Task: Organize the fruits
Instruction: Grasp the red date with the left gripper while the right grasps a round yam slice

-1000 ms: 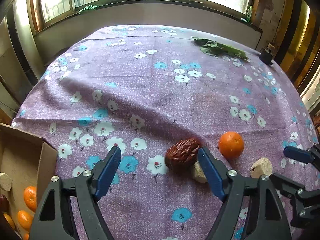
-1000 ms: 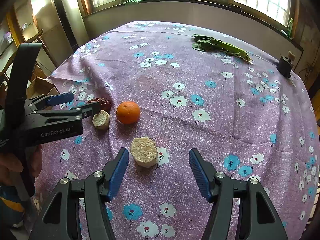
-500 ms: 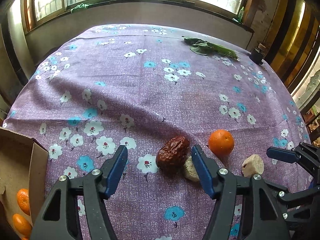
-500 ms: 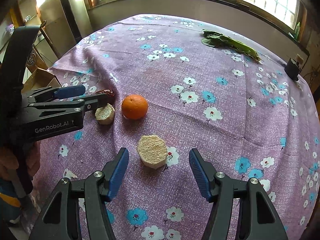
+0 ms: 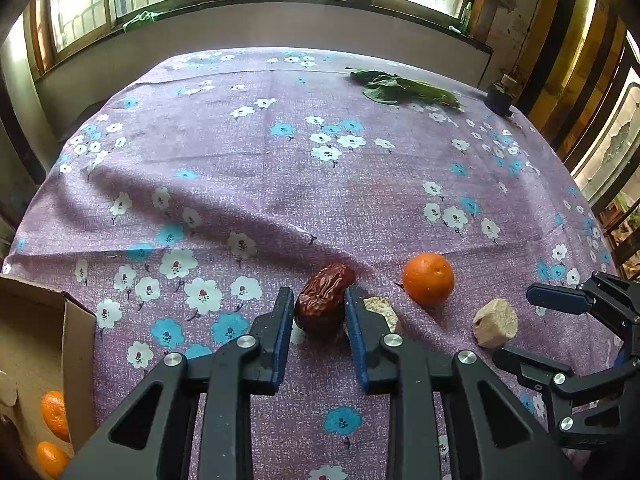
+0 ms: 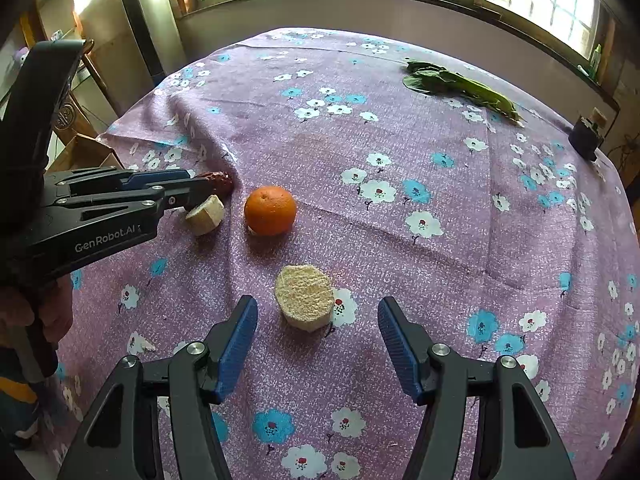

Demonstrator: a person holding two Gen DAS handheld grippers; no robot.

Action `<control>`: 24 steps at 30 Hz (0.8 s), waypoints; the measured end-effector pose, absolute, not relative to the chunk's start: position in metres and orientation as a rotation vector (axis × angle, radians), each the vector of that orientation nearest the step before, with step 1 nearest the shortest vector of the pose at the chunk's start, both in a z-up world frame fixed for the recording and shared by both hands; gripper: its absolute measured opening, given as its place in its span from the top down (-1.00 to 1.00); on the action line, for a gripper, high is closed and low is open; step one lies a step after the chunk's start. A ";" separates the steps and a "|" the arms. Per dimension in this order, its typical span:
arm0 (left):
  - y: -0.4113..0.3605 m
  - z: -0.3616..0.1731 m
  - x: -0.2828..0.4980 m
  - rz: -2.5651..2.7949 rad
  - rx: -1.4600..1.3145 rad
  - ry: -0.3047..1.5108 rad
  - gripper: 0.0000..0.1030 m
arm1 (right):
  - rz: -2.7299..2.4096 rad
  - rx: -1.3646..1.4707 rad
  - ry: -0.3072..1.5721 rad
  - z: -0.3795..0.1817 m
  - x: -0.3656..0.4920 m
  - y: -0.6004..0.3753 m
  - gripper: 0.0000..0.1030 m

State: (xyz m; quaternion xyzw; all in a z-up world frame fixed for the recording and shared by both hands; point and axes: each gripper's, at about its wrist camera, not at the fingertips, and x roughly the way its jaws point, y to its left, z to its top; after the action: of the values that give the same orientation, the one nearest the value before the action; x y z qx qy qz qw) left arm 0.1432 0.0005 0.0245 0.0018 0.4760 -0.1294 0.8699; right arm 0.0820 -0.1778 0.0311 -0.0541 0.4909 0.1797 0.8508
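Now wrinkled red date (image 5: 325, 303), left tongs (image 5: 318, 320) pinching

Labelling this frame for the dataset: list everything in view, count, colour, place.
date: 1, dark red, on the cloth between the left gripper's pads
orange: 1, orange, on the cloth right of the date
pale chunks: 2, beige; one in front of the right gripper, the other beside the left gripper's tip
boxed oranges: at least 2, orange, inside the box
box: 1, brown cardboard, at the table's left edge
greens: 1 bunch, green, far right of the table
dark object: 1, black, far right corner
tablecloth: 1, purple with white and blue flowers
left gripper: black, blue pads, shut on the date
right gripper: black, blue pads, open
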 end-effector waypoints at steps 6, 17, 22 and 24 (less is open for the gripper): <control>0.019 0.025 0.141 -0.228 -0.022 1.018 0.53 | 0.386 -0.117 1.031 0.034 0.082 -0.175 -0.30; 0.007 0.019 0.133 -0.203 0.093 1.017 -0.11 | 0.383 -0.121 1.033 0.032 0.082 -0.173 -0.30; 0.016 0.013 0.139 -0.187 0.058 1.043 0.43 | 0.382 -0.114 1.033 0.027 0.088 -0.173 -0.30; 0.016 0.013 0.138 -0.186 0.056 1.039 0.44 | 0.382 -0.106 1.038 0.022 0.093 -0.171 -0.30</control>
State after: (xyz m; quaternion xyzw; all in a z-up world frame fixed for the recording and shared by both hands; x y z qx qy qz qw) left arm 0.1383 0.0164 0.0130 0.0267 0.4958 -0.0886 0.8635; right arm 0.0931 -0.1711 0.0220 -0.0505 0.4926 0.1813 0.8497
